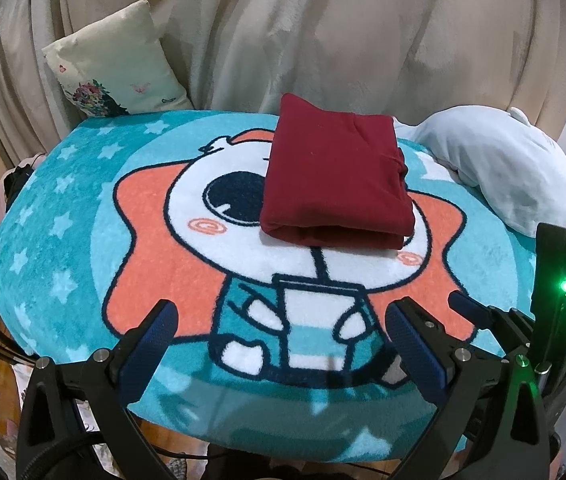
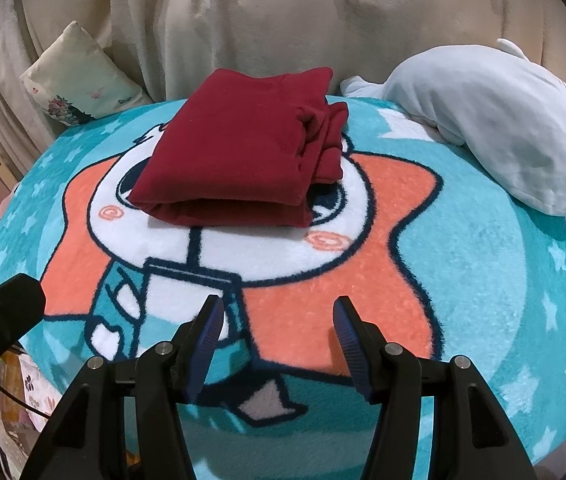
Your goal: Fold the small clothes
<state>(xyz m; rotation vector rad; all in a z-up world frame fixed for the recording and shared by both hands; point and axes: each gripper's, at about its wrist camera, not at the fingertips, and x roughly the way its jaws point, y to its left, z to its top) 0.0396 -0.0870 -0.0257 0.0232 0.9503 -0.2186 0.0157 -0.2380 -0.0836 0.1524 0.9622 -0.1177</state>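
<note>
A home: cartoon plush blanket (image 1: 83,208), floral cushion (image 1: 111,68), soft toy (image 2: 483,120) and draped beige throw (image 1: 323,28).

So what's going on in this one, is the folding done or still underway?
It looks done. A dark red garment lies folded into a compact rectangle on the cartoon-print blanket. Neither gripper touches it: the left gripper and the right gripper both hover open and empty over the near edge of the blanket, short of the garment. A floral cushion and a pale blue plush sit at the far side, untouched.
</note>
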